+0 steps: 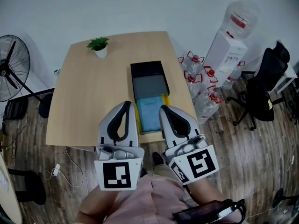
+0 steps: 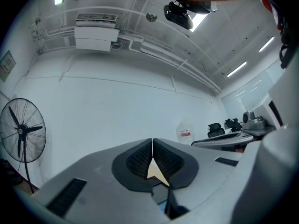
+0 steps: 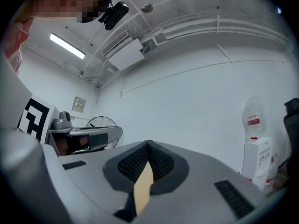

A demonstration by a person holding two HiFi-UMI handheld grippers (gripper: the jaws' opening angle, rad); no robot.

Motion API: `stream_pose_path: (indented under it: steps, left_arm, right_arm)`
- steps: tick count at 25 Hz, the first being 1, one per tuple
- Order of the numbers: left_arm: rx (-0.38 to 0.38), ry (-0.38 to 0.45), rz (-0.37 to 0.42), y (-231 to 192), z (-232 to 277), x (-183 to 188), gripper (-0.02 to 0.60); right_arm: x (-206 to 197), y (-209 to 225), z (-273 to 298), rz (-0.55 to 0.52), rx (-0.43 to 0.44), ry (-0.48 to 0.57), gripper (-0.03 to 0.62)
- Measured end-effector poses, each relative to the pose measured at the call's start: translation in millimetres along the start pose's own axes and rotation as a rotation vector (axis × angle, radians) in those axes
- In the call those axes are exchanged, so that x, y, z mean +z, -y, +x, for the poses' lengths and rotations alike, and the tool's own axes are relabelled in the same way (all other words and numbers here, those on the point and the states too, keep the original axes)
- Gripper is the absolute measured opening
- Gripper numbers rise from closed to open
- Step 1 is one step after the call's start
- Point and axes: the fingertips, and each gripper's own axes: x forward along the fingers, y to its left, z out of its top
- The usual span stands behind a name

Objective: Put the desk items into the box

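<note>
An open black box (image 1: 148, 78) with a grey inside stands on the wooden desk (image 1: 84, 97), right of its middle. Just in front of the box lies a blue notebook (image 1: 150, 113) on a yellow item (image 1: 165, 101), near the desk's front edge. My left gripper (image 1: 126, 104) and right gripper (image 1: 163, 108) are held close to the body, above that front edge, one on each side of the notebook. Both are shut with nothing between the pads, as the left gripper view (image 2: 153, 141) and the right gripper view (image 3: 148, 143) show. Both point up towards the white wall.
A small potted plant (image 1: 98, 45) sits at the desk's far left. Several water bottles (image 1: 201, 85) and a water dispenser (image 1: 229, 45) stand right of the desk, with a black office chair (image 1: 264, 85) beyond. A floor fan (image 1: 11, 69) stands at the left.
</note>
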Motion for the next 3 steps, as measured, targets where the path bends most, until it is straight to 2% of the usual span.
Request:
stream_pose_path:
  steps: [3]
  left_arm:
    - [0.0,0.005,0.003,-1.7,1.5,0.2,0.014]
  right_arm:
    - [-0.5,-0.8,2.4,-0.001,0.0,-0.001,0.0]
